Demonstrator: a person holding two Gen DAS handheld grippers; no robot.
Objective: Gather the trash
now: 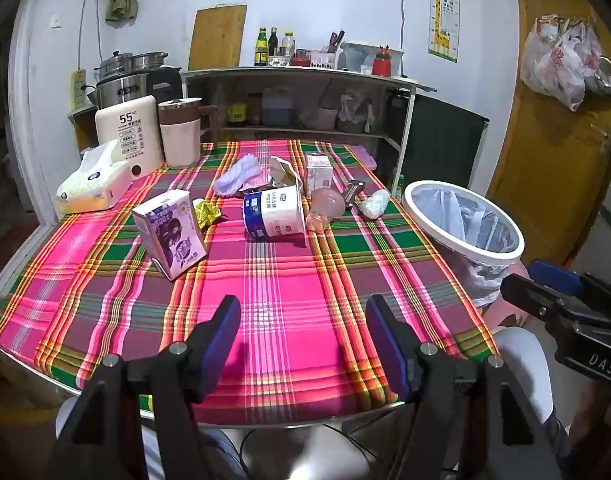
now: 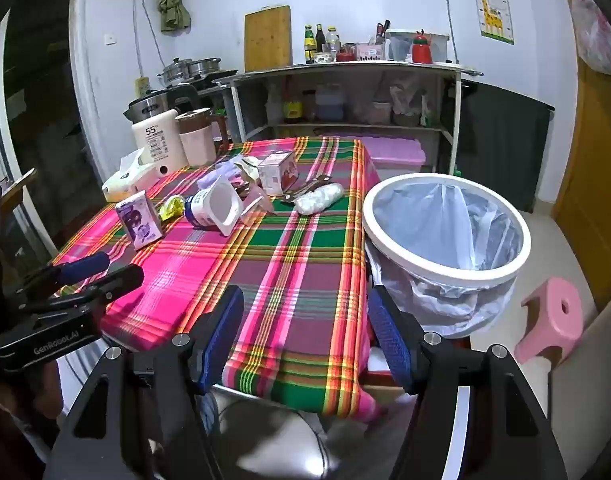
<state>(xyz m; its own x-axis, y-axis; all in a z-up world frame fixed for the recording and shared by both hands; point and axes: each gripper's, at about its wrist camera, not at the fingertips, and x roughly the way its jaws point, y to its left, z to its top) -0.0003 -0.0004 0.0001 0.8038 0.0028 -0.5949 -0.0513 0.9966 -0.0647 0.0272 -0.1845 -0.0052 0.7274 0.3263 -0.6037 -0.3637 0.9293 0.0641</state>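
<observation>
Currently both tongs open, gripping nothing. Left tongs [image 1: 303,316] over near edge of surface [image 1: 265,300] with plaid cloth; right tongs [image 2: 305,308] at its near right corner, just beside white bin [image 2: 445,216] lined with clear bag.

Trash clustered mid-surface, well apart from both tongs:
- purple milk carton [image 1: 169,232] tipped over, nearest left tongs
- yellow wrapper [image 1: 207,213] just behind carton
- white tub [image 1: 274,214] on its side, mouth toward bin side
- clear plastic cup [image 1: 325,208] touching tub
- small white carton [image 1: 318,172] upright behind cup
- crumpled white tissue [image 1: 375,202] near right edge, closest to bin
- lilac crumpled piece [image 1: 241,174] behind tub

Tissue pack [image 1: 93,184], white warmer marked 55 [image 1: 129,136] and jug [image 1: 181,132] at far left corner. Pink stool [image 2: 553,316] on floor right of bin.
</observation>
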